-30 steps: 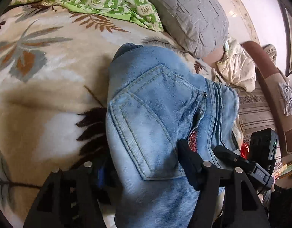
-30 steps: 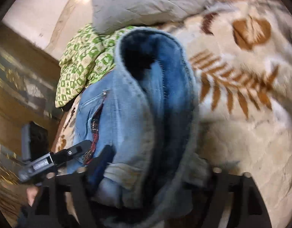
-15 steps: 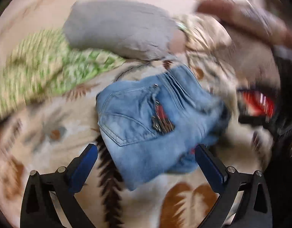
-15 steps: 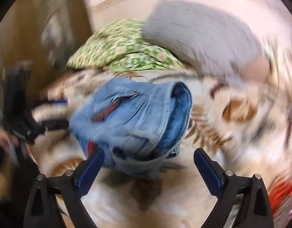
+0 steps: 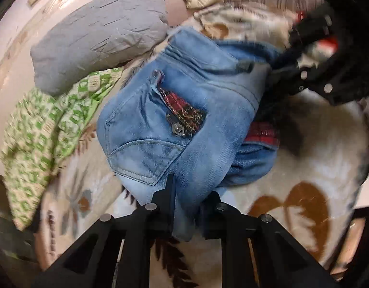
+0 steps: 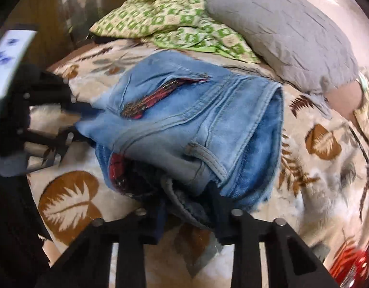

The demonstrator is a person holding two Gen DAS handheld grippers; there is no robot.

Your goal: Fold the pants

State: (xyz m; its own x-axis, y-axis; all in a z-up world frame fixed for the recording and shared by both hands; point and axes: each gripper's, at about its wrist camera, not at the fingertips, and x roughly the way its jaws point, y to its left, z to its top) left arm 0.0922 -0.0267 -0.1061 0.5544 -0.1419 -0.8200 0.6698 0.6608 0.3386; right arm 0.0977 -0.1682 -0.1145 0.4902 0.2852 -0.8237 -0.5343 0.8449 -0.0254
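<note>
Both jaws clamp one pair of folded jeans [image 5: 189, 110].

The right gripper [image 6: 187, 212] pinches the near edge of the folded blue pants [image 6: 184, 124] at 6 o'clock. The left gripper [image 6: 64, 124] grips them at 9 o'clock. A grey pillow [image 6: 280, 31] lies at 1 o'clock.
</note>
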